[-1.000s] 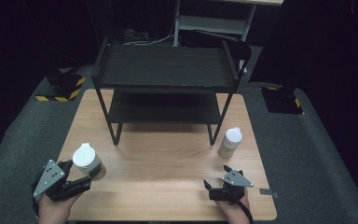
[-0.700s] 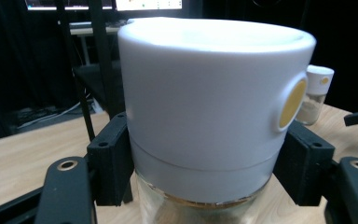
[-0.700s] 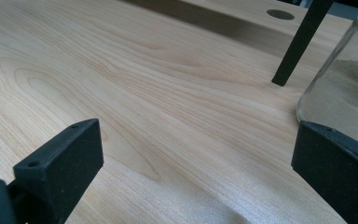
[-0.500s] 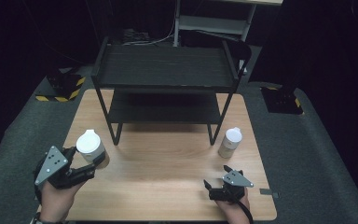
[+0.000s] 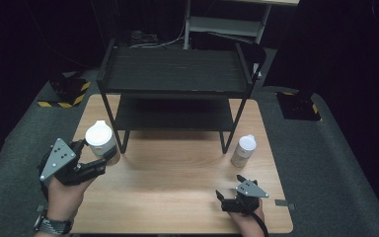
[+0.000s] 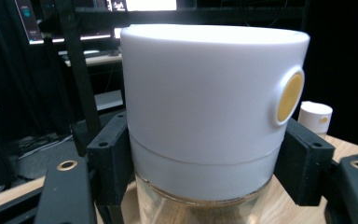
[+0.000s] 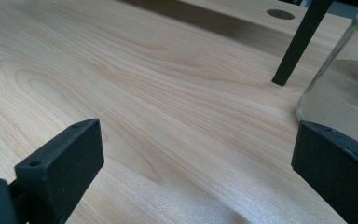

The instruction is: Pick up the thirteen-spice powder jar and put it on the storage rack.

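A wooden desk (image 5: 177,197) seen from above, with a black two-tier shelf rack (image 5: 175,74) standing on its far half. At the near left, a person's hand holds the left gripper (image 5: 96,157), whose black jaws are clamped on a glass jar with a white lid (image 5: 100,139). The jar is upright and lifted off the desk, just in front of the rack's near left leg. In the left gripper view the jar with a white lid (image 6: 205,112) is close up: the jaws press on both sides at the lower edge of the lid, a round yellow spot sits on the lid's right side, and clear glass shows beneath

At the near right, another hand rests the right gripper (image 5: 229,195) on the desk, its jaws spread wide apart with nothing between them. A second jar (image 5: 243,150), also white-lidded, stands upright on the desk just beyond it, beside the rack's near right leg. In the right gripper view the second jar (image 7: 345,93) sits at the right edge, just behind the right jaw, holding a pale powder
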A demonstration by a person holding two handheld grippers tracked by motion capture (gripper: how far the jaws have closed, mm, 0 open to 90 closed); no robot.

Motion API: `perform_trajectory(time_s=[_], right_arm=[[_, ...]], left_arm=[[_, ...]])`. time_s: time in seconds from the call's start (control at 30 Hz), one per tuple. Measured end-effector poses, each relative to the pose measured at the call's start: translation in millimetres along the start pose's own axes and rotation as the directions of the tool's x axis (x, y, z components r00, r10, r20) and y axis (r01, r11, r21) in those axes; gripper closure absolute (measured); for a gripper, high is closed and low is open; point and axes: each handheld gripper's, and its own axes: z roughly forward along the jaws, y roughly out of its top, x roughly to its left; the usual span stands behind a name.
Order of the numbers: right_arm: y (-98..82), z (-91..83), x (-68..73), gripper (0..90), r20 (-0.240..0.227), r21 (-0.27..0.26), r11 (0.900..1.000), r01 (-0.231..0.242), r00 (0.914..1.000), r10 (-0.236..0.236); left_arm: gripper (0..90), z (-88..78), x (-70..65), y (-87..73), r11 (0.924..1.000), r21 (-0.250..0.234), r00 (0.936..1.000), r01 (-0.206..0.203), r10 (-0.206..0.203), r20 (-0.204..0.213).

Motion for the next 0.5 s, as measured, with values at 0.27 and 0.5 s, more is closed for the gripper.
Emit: perform_trajectory(time_s=[0.27, 0.5], right_arm=[[-0.2, -0.1, -0.3, 1.9, -0.002, -0.001, 1.0, 0.001, 1.0, -0.001], [-0.4, -0.3, -0.8, 1.9, -0.004, -0.002, 1.0, -0.001, 1.0, 0.001]], left_arm=[[30.5, 11.1, 0.2, 18.1, 0.9997, -0.021, 1.0, -0.008, 0.008, 0.001], [30.5, 18.8, 1.4, 33.1, 0.9991, -0.04, 0.9999, -0.012, 0.012, 0.006]])
